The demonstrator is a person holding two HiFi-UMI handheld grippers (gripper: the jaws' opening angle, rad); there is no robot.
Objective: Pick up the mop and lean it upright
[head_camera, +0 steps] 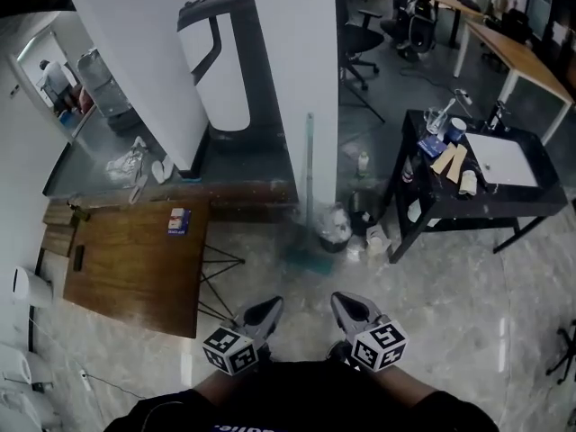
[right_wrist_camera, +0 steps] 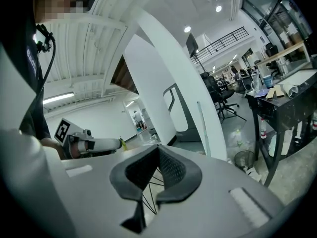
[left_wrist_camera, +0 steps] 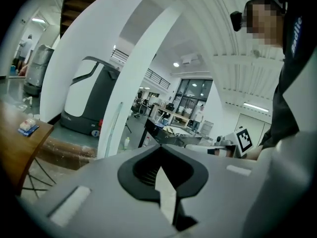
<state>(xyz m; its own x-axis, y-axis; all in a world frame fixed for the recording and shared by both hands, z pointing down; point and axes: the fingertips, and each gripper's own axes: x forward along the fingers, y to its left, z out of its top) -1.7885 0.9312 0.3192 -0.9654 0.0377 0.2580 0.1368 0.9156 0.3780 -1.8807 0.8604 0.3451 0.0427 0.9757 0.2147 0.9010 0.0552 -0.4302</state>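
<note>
Glossy floor (head_camera: 450, 304) under mop (head_camera: 309, 187), wooden table (head_camera: 135, 264)

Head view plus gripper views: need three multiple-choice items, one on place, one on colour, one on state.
1. Where is the mop?
A. lying flat
B. standing upright against the white pillar
C. held up in mid-air

2. What colour is the table with the white basin?
A. red
B. yellow
C. black

3. How do the jaws of the left gripper stand?
A. together, with nothing between them
B. clamped on a handle
C. wide apart

Answers:
1. B: the handle runs straight up the pillar's face, with the mop's head on the floor.
2. C: its top and legs are dark around the white basin.
3. A: the left gripper view shows the tips meeting, with only the background behind them.
</note>
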